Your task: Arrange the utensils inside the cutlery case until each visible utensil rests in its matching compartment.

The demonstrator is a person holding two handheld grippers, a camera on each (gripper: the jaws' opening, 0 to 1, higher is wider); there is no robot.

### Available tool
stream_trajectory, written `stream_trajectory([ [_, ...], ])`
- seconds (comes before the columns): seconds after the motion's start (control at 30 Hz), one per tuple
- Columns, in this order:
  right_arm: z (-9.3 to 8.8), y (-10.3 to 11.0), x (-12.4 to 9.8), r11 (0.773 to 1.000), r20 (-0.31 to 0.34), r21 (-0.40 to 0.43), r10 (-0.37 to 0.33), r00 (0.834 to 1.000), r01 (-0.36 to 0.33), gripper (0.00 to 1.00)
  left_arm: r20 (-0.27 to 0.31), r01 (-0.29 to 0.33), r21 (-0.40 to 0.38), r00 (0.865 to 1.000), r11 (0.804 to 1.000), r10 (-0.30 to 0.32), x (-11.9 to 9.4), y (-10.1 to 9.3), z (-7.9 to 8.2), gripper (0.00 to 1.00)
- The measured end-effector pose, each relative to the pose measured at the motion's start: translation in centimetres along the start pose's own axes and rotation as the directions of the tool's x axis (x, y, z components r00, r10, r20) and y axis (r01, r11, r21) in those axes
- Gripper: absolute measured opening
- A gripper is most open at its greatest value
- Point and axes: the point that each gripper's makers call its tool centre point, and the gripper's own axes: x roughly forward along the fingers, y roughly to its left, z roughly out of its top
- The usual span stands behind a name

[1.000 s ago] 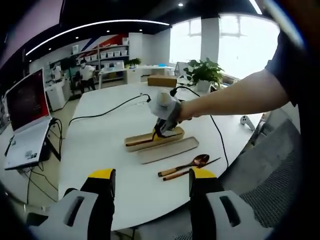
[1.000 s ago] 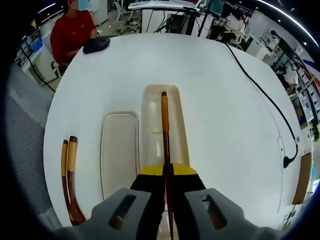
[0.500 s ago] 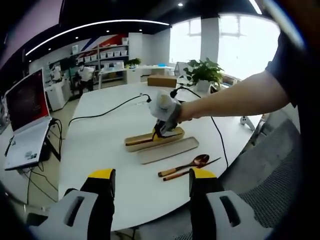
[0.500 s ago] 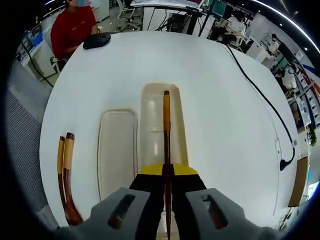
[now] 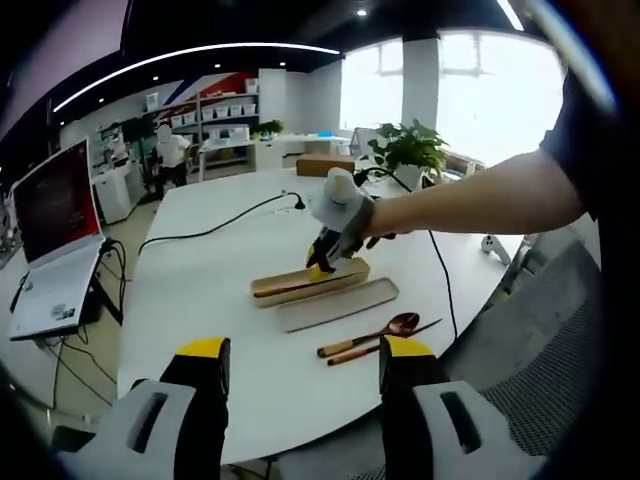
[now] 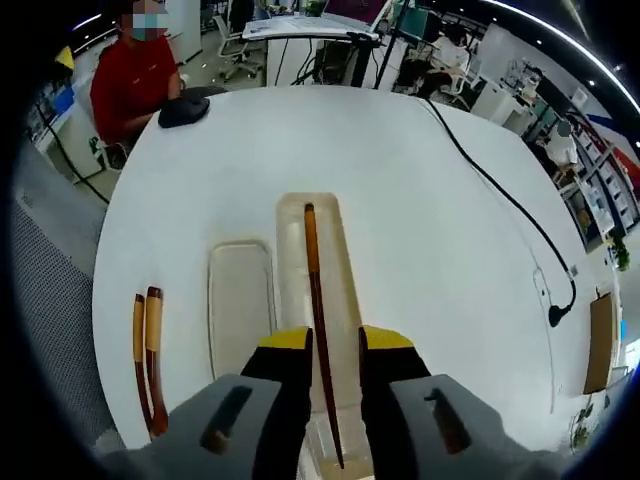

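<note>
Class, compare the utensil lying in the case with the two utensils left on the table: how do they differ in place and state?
The chopstick lies alone inside the case, between the right claw's open jaws. The two utensils lie side by side on the table, outside the lid, away from the claw. All share brown shafts with lighter handles.

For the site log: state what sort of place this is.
Probably an open-plan office or lab: a large white table, an open laptop beside it, storage shelves behind, and a potted plant by the windows.

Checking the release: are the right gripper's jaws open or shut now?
Open. The right gripper has its jaws apart, and the chopstick lies free between them in the case.
</note>
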Motion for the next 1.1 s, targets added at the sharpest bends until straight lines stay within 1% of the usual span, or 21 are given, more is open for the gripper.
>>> stream_trajectory([
  [0.1,0.7,0.0,-1.1,1.0,0.025,0.001,-0.015,1.0,0.015,0.16,0.005,-0.001,-0.002,1.0,1.0,0.001,0.0,0.0,0.1,0.62],
  [0.2,1.1,0.1,-1.9,1.0,0.037,0.007,-0.023,0.999,0.023,0.14,0.008,-0.002,0.002,1.0,1.0,0.002,-0.1,0.0,0.2,0.62],
  [0.37,1.1,0.2,-2.7,0.999,0.045,0.018,-0.029,0.999,0.029,0.15,0.017,-0.004,0.005,1.0,1.0,0.004,-0.1,0.0,0.4,0.61],
  [0.47,1.0,0.5,-3.3,0.999,0.042,0.016,-0.03,0.999,0.029,0.15,0.027,-0.011,0.002,1.0,1.0,0.01,-0.2,0.1,0.6,0.61],
  [0.73,1.1,2.5,-4.7,0.999,0.044,0.011,-0.031,0.999,0.03,0.15,0.049,-0.017,0.007,0.999,1.0,0.016,-0.5,0.1,1.0,0.62],
  [0.93,0.4,4.5,-5.4,1.0,0.035,0.01,-0.022,0.999,0.021,0.16,0.064,-0.02,0.009,0.998,1.0,0.019,-0.6,0.2,1.2,0.62],
  [1.1,-0.2,5.7,-5.7,0.999,0.038,0.038,-0.016,0.999,0.015,0.15,0.061,-0.016,0.009,0.998,1.0,0.015,-0.6,0.1,1.1,0.62],
])
